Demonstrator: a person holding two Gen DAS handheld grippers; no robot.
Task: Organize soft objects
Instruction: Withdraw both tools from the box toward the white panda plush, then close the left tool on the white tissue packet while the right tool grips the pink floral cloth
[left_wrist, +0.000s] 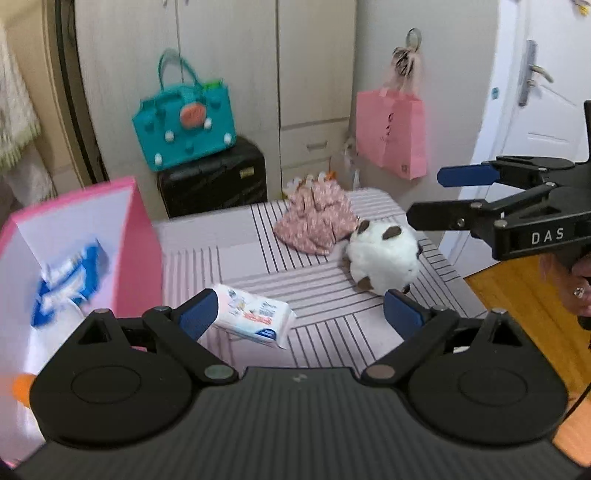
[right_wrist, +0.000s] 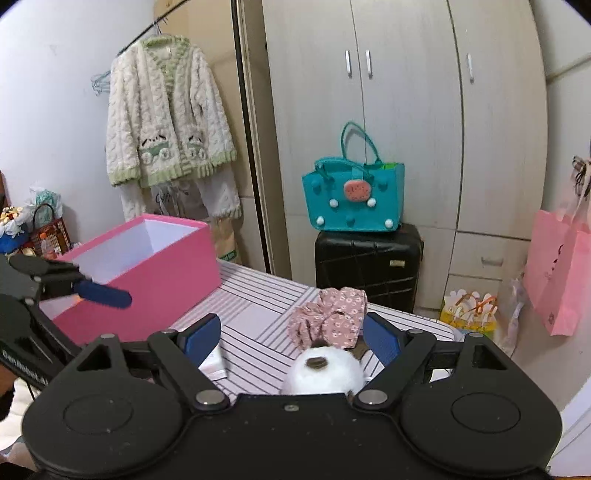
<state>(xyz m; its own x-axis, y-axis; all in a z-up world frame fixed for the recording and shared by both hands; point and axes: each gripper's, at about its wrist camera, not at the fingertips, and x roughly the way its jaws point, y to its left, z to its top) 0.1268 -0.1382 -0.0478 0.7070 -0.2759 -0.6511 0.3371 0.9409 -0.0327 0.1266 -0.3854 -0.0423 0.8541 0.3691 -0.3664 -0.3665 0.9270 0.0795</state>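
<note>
A white plush toy with brown patches lies on the striped table, beside a pink floral cloth. A white tissue pack lies just off the left pad of my left gripper, which is open and holds nothing. The pink box at the left holds a blue-and-white pack. My right gripper hovers open up and to the right of the plush, clear of it. In the right wrist view, the right gripper is open, with the plush toy low between its fingers and the floral cloth beyond.
A teal bag stands on a black suitcase behind the table, in front of the wardrobe. A pink paper bag hangs at the right. The pink box stands at the table's left. Wooden floor lies past the table's right edge.
</note>
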